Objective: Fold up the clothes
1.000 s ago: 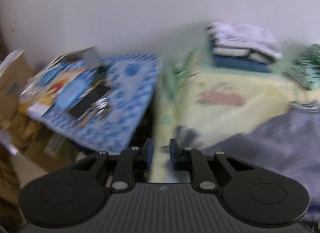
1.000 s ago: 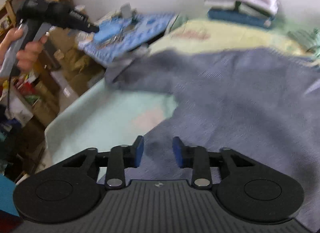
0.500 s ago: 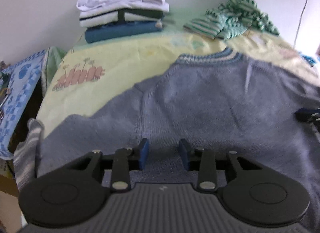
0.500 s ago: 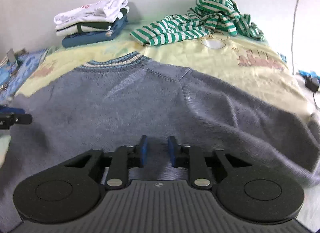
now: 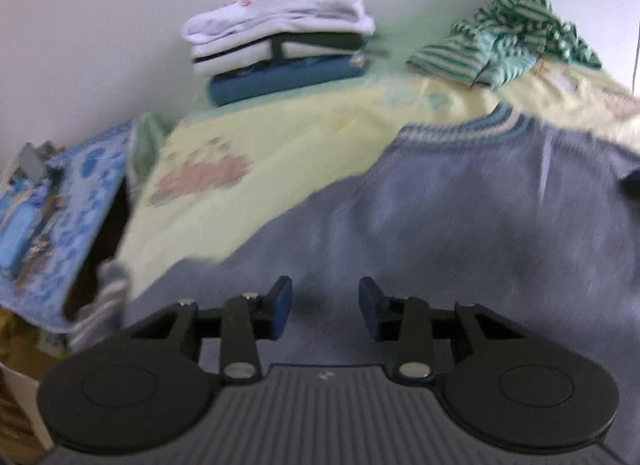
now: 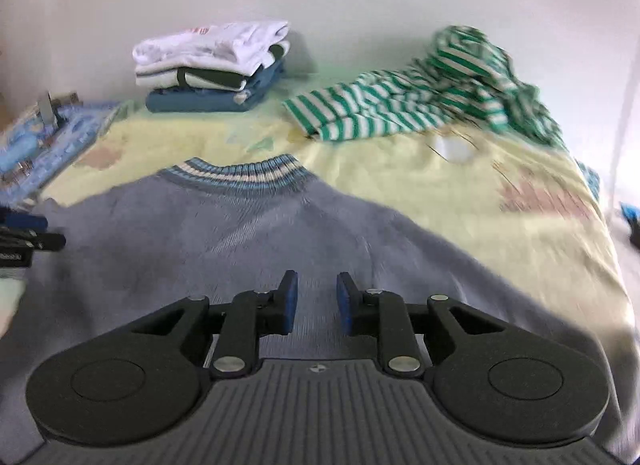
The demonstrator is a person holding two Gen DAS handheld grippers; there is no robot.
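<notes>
A grey-blue knit sweater point(image 5: 460, 225) lies flat on the bed, its striped collar point(image 6: 240, 171) toward the wall. My left gripper point(image 5: 325, 297) hovers open over the sweater's left shoulder and sleeve, nothing between its blue pads. The sleeve's striped cuff point(image 5: 104, 305) hangs over the bed's left edge. My right gripper point(image 6: 317, 293) is over the sweater's right shoulder; its jaws are opening, with only sweater fabric below them. In the right wrist view the left gripper point(image 6: 24, 237) shows at the left edge.
A stack of folded clothes point(image 6: 208, 73) sits by the wall at the back left. A crumpled green-striped garment point(image 6: 420, 101) lies at the back right on the yellow bedsheet point(image 6: 480, 193). A blue patterned cloth with clutter point(image 5: 60, 205) lies left of the bed.
Both views swung from the bed's left side to face the sweater and the wall. The left jaws widened. The right jaws narrowed, then parted again.
</notes>
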